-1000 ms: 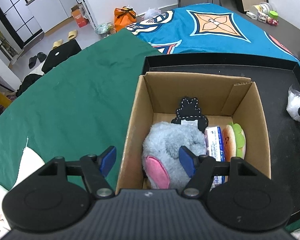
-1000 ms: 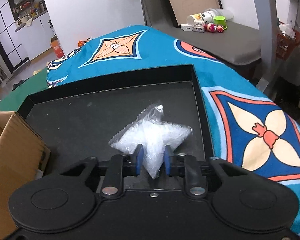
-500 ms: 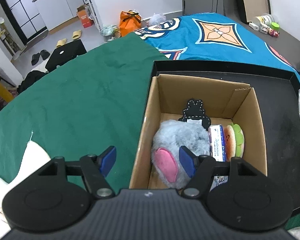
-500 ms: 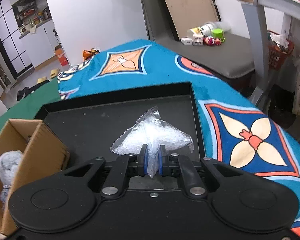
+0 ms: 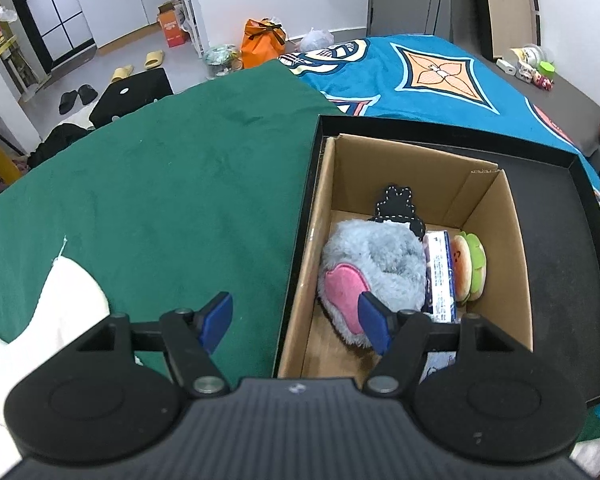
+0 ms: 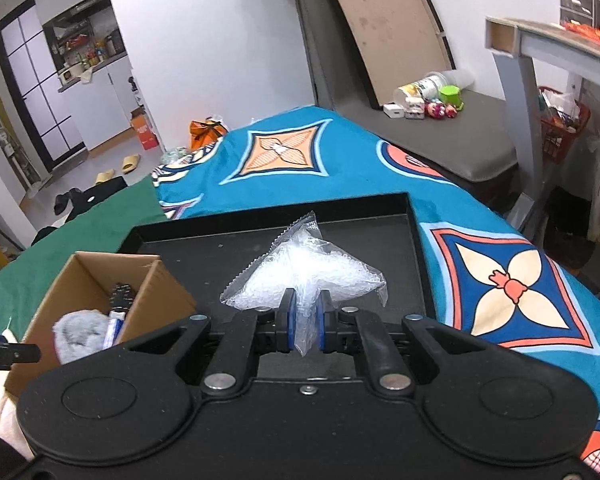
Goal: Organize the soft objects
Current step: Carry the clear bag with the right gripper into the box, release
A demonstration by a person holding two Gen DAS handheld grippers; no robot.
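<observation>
Clear crinkly plastic bag [image 6: 306,272] pinched between the right gripper's [image 6: 305,322] blue pads, lifted above the black tray [image 6: 414,240]; left gripper [image 5: 296,322] spread wide, holding nothing, over the brown cardboard box [image 5: 512,216] of plush toys.

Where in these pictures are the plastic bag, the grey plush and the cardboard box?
plastic bag [image 6: 300,276]: right wrist view, its bulging middle.
grey plush [image 5: 374,254]: left wrist view, its furry top.
cardboard box [image 5: 400,168]: left wrist view, its far inner wall.
</observation>
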